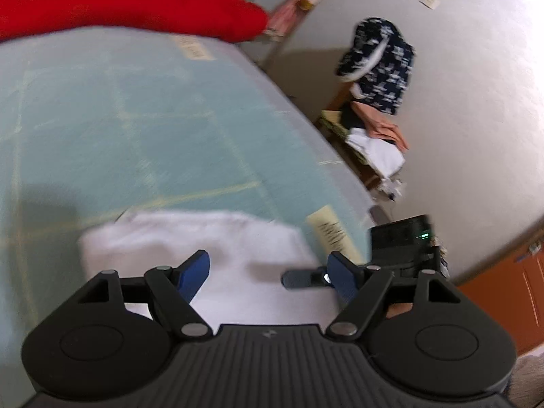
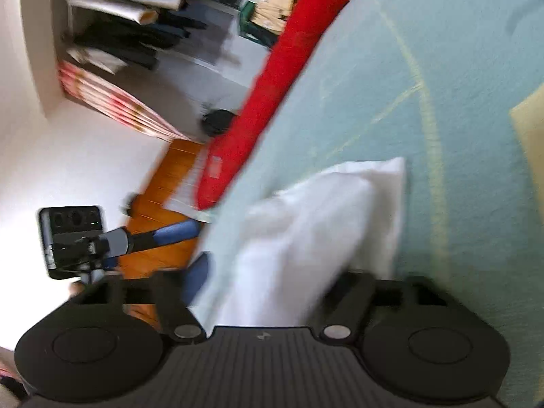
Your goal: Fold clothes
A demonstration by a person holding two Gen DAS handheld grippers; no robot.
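The left claw (image 1: 268, 272) gapes wide, tilted downward; the right claw (image 2: 272, 282) is rolled sideways, partly closed.

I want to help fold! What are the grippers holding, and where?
Left gripper: nothing. The white cloth has an edge inside the right gripper; grip cannot be told.

A folded cloth (image 1: 190, 241) is lying on the desk (image 1: 136, 119) near its edge, with another garment (image 1: 119, 0) lying along the far side.

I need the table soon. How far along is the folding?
Done: the white garment already lies in a compact fold on the teal table. In hand: the right gripper straddles its edge; the left gripper is open above it. Left: the red garment lies unfolded.
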